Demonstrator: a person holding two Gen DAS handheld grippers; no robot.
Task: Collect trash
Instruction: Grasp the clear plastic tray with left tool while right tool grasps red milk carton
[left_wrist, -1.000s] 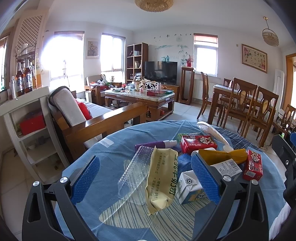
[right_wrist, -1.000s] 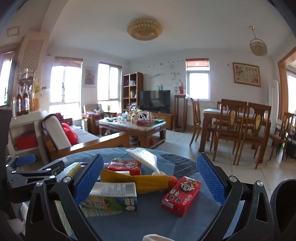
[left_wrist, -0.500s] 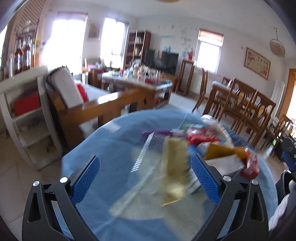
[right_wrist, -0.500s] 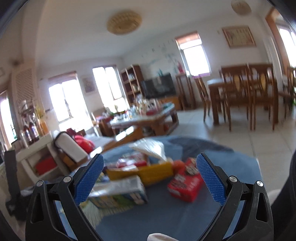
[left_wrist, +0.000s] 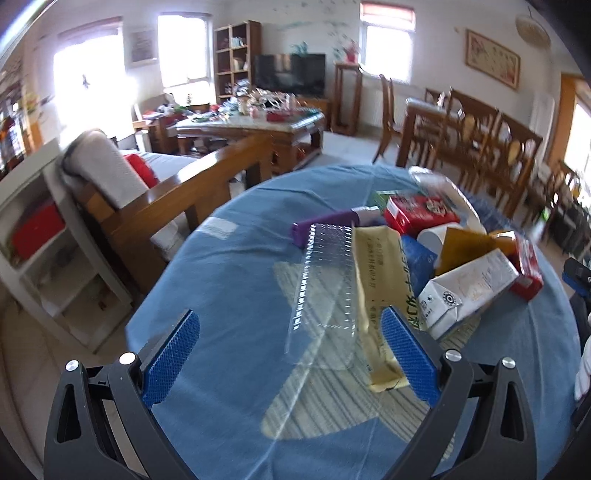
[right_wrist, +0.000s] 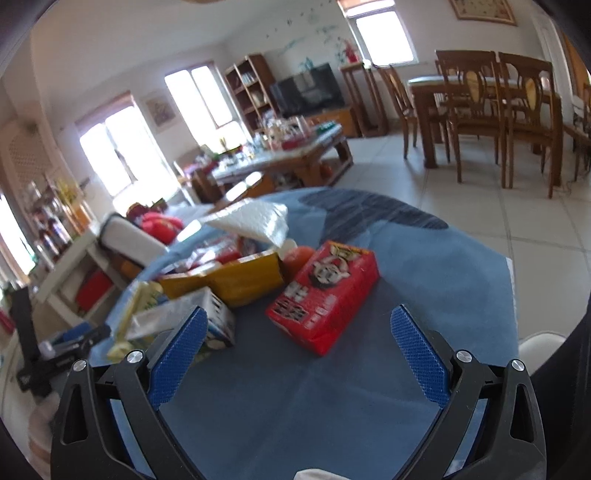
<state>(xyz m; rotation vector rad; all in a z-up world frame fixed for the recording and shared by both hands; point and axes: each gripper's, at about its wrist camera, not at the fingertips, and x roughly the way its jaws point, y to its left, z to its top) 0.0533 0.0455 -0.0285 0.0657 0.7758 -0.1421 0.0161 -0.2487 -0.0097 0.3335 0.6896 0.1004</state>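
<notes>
Over the last second I tipped both grippers down toward the trash heap: my left gripper (left_wrist: 290, 354), jaws wide and empty, now frames the clear plastic tray (left_wrist: 325, 280) at frame center. My right gripper (right_wrist: 299, 354), equally spread, faces the red box (right_wrist: 325, 295) mid-frame, so I judge 2 pickups are about to start.

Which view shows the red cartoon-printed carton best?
The right wrist view: the red cartoon-printed carton lies whole and close, between the open right gripper fingers. The left wrist view shows only a blurred part of it behind the white milk carton.
</notes>
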